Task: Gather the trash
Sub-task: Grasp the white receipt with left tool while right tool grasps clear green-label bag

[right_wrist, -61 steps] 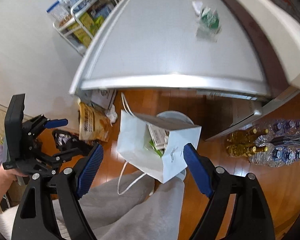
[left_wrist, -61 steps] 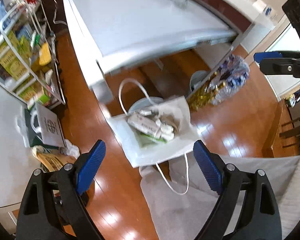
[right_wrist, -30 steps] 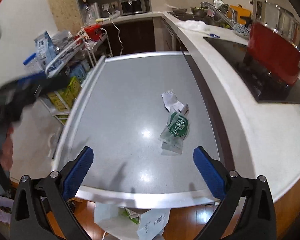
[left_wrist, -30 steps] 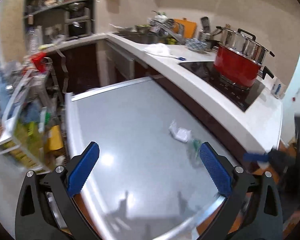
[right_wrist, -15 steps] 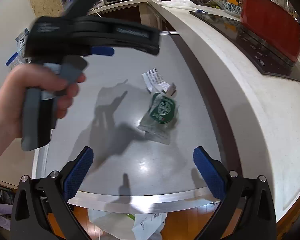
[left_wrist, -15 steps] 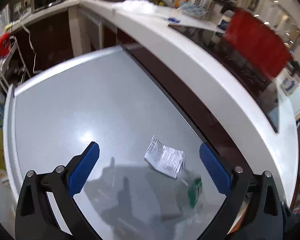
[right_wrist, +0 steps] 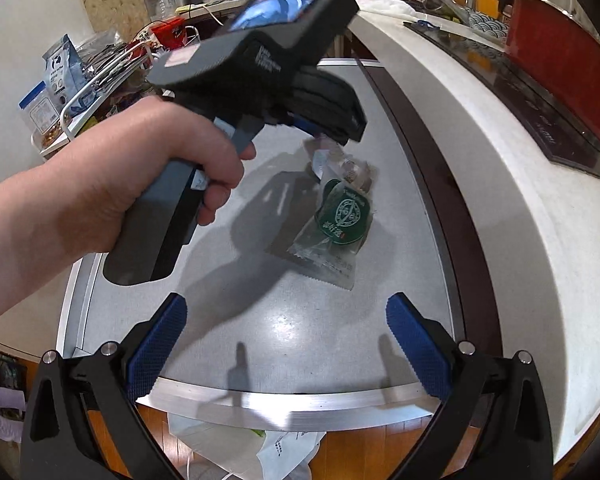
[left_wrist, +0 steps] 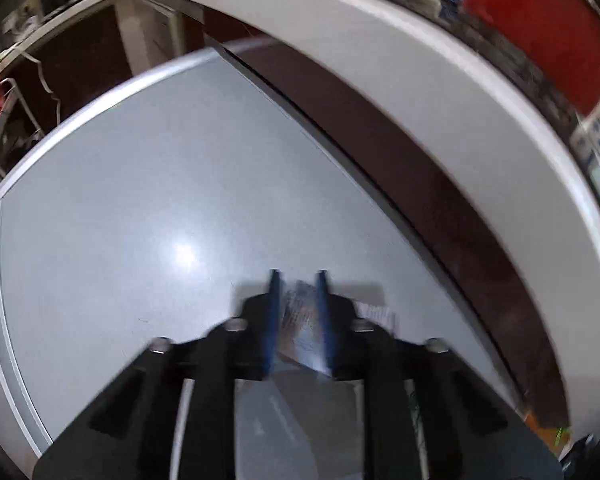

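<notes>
Left tool [left_wrist: 296, 312] nearly closed around one printed paper slip [left_wrist: 300, 328]; right tool [right_wrist: 286, 346] wide open, empty, above bench [right_wrist: 300, 320]; one green wrapper [right_wrist: 340, 220] at centre frame.

Speckled grey table top with a brushed metal edge [right_wrist: 284, 408], butted against a taller white counter [right_wrist: 512, 184] on the right. On the grey surface, 2 pieces of litter near the counter side: a clear plastic wrapper with a round green label [right_wrist: 332, 236], lying flat, and a crumpled white paper slip [right_wrist: 332, 162] touching its far end. On the wooden floor [right_wrist: 364, 452] below the metal edge, a white paper bag [right_wrist: 284, 450].
</notes>
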`<state>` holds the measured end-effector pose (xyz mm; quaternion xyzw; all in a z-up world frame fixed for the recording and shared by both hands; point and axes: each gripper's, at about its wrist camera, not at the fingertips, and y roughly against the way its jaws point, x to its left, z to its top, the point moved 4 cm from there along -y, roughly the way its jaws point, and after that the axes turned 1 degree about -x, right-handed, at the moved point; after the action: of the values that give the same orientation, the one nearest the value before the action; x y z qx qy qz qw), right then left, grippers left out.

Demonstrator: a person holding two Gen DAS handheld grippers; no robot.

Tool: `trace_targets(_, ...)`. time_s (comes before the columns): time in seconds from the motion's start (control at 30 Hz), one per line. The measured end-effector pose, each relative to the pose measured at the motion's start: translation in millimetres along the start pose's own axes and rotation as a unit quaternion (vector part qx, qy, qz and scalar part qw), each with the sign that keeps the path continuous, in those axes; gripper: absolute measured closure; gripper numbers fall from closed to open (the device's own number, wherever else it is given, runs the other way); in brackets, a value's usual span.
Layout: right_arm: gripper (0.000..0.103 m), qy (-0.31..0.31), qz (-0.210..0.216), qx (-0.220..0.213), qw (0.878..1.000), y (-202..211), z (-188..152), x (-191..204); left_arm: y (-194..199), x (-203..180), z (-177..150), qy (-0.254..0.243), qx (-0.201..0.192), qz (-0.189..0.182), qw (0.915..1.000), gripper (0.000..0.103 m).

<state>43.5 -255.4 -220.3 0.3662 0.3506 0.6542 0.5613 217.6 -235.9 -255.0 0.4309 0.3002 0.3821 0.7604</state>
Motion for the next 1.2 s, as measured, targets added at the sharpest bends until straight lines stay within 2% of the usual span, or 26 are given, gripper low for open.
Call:
trace_targets(0.1,0.005,0.000,0.001,0.003,1.000,-2,1,-2,7,7,-14,-0.007,-0.005,-0.008,0.9999,0.092)
trace_targets(0.2,0.005,0.001,0.004,0.005,1.000,-2,1,-5,16,21,-26,-0.019,-0.008,0.013,0.9997,0.092)
trace_targets(0.43,0.005,0.021,0.011,0.005,1.000,-6,8,2,64,79,-67,0.016,-0.014,0.039,0.9990,0.092)
trace_targets(0.53,0.005,0.047,0.001,0.005,0.999,-13,15,9,75,86,-92,0.028,0.011,0.015,0.9994,0.091)
trace_targets(0.6,0.005,0.061,-0.026,0.007,0.998,-20,20,7,85,97,-108,0.046,0.011,0.006,0.9989,0.090)
trace_targets(0.63,0.005,0.061,-0.036,0.012,0.997,-24,22,5,91,101,-113,0.053,0.003,0.003,0.9986,0.081)
trace_targets(0.67,0.005,0.056,-0.037,0.019,0.998,-30,26,2,95,105,-114,0.061,-0.008,-0.002,0.9981,0.061)
trace_targets(0.73,0.005,0.046,-0.045,0.034,0.997,-38,29,-1,102,111,-111,0.073,-0.036,-0.007,0.9967,0.035)
trace_targets(0.8,0.005,0.036,-0.044,0.035,0.998,-39,30,-3,107,113,-100,0.072,-0.062,-0.017,0.9953,0.033)
trace_targets(0.87,0.005,0.028,-0.033,0.034,0.998,-37,29,-3,105,111,-82,0.047,-0.071,-0.022,0.9961,0.024)
trace_targets(0.93,0.005,0.034,-0.034,0.037,0.998,-34,25,-2,93,98,-68,-0.027,-0.059,-0.057,0.9963,0.024)
trace_targets(0.97,0.005,0.038,-0.035,0.039,0.998,-32,23,0,84,93,-62,-0.069,-0.042,-0.052,0.9953,0.024)
trace_targets(1.0,0.005,0.042,-0.034,0.039,0.998,-30,21,0,75,86,-60,-0.124,-0.018,-0.045,0.9911,0.024)
trace_targets(1.03,0.005,0.044,-0.034,0.039,0.998,-29,21,0,69,79,-62,-0.188,0.005,-0.040,0.9814,0.024)
trace_targets(1.07,0.005,0.046,-0.033,0.038,0.998,-26,20,0,65,74,-64,-0.229,0.016,-0.031,0.9728,0.024)
trace_targets(1.1,0.005,0.046,-0.031,0.038,0.998,-24,19,0,61,70,-64,-0.268,0.026,-0.023,0.9627,0.024)
trace_targets(1.2,0.005,0.041,-0.025,0.041,0.998,-26,19,-1,52,54,-70,-0.376,0.050,-0.024,0.9250,0.024)
